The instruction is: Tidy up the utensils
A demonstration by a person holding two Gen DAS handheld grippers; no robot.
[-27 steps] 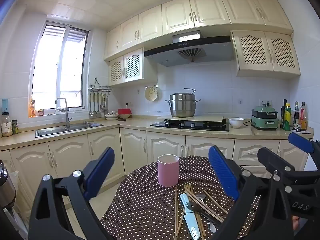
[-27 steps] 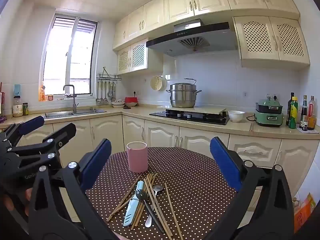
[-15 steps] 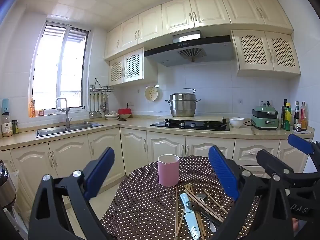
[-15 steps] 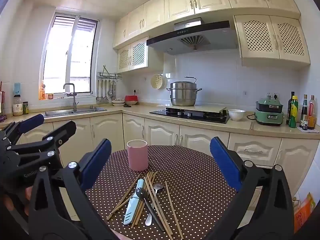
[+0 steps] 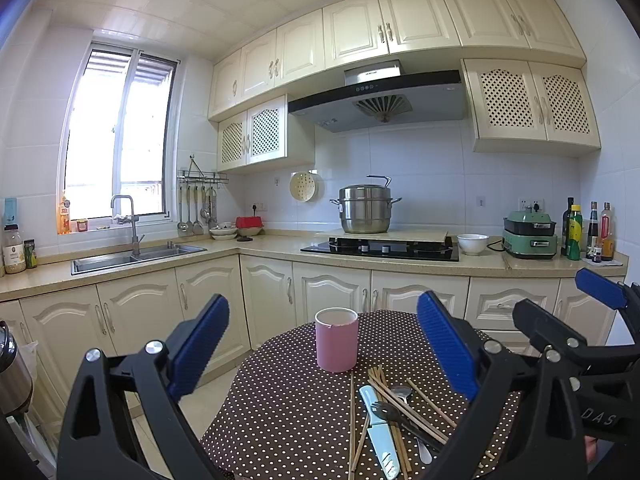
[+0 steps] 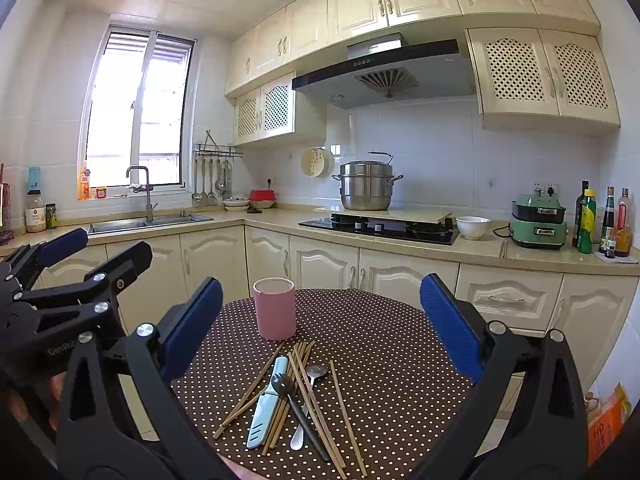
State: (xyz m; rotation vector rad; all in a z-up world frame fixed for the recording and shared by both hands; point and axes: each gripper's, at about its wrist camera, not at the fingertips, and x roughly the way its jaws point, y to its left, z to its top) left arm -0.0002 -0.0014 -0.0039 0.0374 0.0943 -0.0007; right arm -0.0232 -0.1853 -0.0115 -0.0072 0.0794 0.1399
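Note:
A pink cup [image 5: 337,339] [image 6: 275,308] stands upright on the round dotted table [image 6: 384,344]. In front of it lies a loose heap of utensils: several wooden chopsticks [image 6: 304,376], a pale blue knife [image 6: 266,402] [image 5: 379,432], a black fork [image 6: 296,412] and a metal spoon [image 6: 310,394]. My left gripper [image 5: 320,344] hovers level above the table's near left side, open and empty. My right gripper [image 6: 320,324] is held level over the near edge, open and empty. Each gripper shows at the side of the other's view.
Cream cabinets and a counter run behind the table, with a sink [image 5: 132,256] at the left, a steel pot [image 5: 366,208] on the hob, a white bowl [image 5: 472,243], a green appliance [image 5: 530,236] and bottles [image 5: 588,232] at the right. A steel kettle [image 5: 12,376] sits low left.

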